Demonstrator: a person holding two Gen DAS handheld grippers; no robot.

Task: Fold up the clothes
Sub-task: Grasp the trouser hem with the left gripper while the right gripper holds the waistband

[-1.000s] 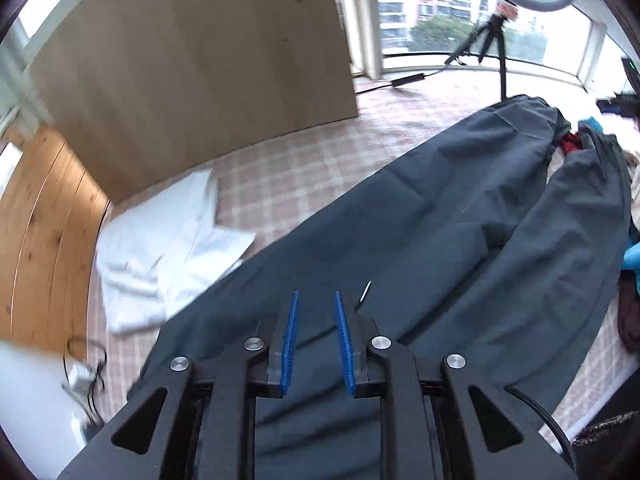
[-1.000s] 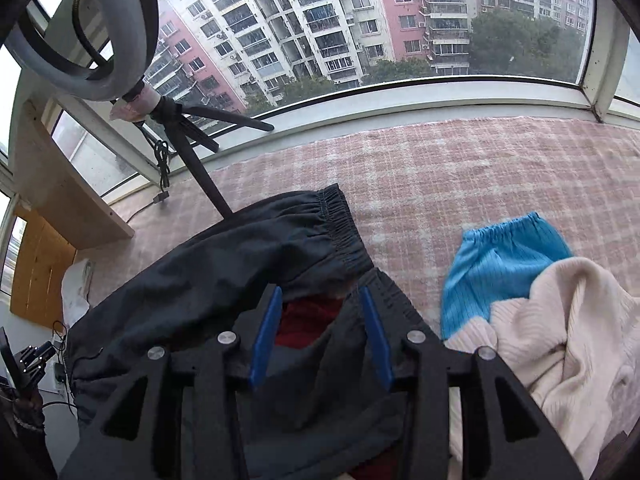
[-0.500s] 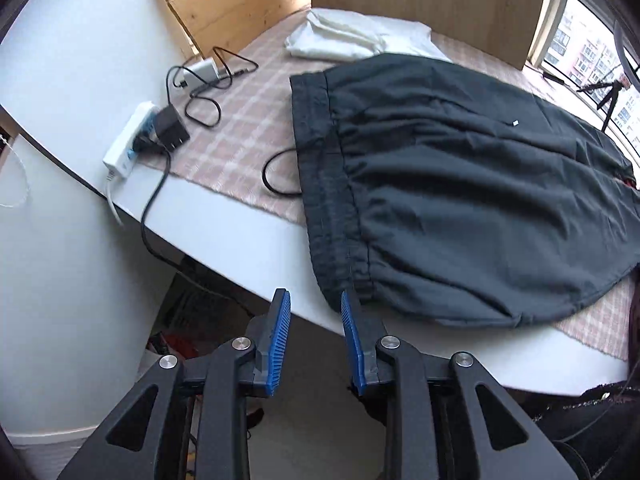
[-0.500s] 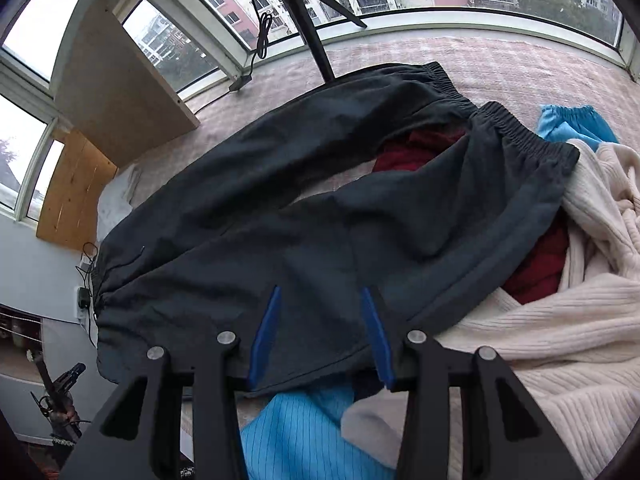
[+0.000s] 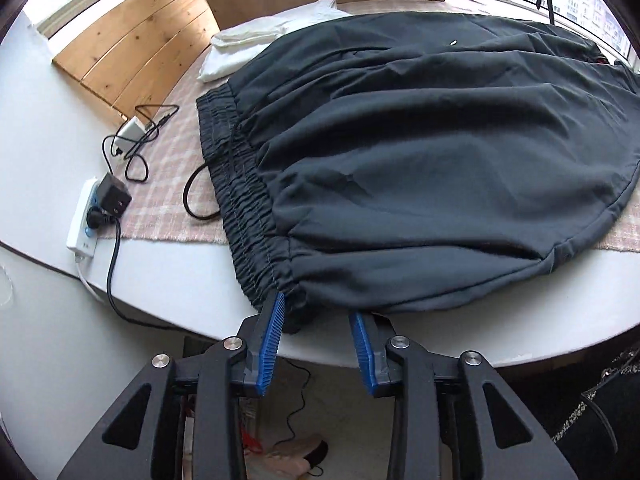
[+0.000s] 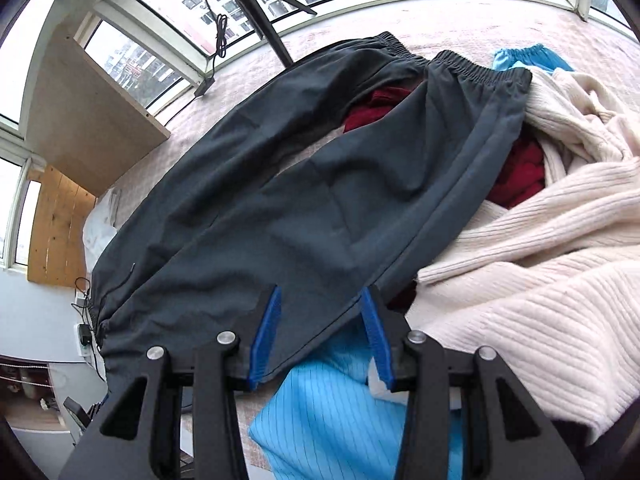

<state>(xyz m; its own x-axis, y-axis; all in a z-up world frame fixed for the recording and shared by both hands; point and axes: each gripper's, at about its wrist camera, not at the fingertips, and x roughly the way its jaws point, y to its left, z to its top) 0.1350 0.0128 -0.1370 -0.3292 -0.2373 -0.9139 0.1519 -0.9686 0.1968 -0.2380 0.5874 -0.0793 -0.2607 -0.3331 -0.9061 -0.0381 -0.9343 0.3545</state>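
Dark grey trousers [image 5: 420,152] lie spread over the checked cloth on the table. Their elastic waistband [image 5: 244,208] runs along the left, and its near corner hangs over the white table edge. My left gripper [image 5: 318,312] is open at that corner, with the left fingertip [image 5: 278,304] touching the gathered fabric. In the right wrist view the trousers [image 6: 300,208] stretch away to their two elastic cuffs [image 6: 476,70]. My right gripper [image 6: 320,296] is open over the near side seam, with trouser fabric lying between its fingers.
A power strip [image 5: 86,224] with plugs and black cables [image 5: 132,152] lies left of the waistband. A folded white cloth [image 5: 256,40] sits behind it. A cream sweater [image 6: 540,248], a red garment [image 6: 520,172] and a blue garment [image 6: 340,412] are piled to the right. A tripod [image 6: 260,12] stands at the back.
My left gripper dropped back from above the trousers to the waistband corner at the table edge and opened wider. My right gripper drew back from the cuffs to the near side seam.
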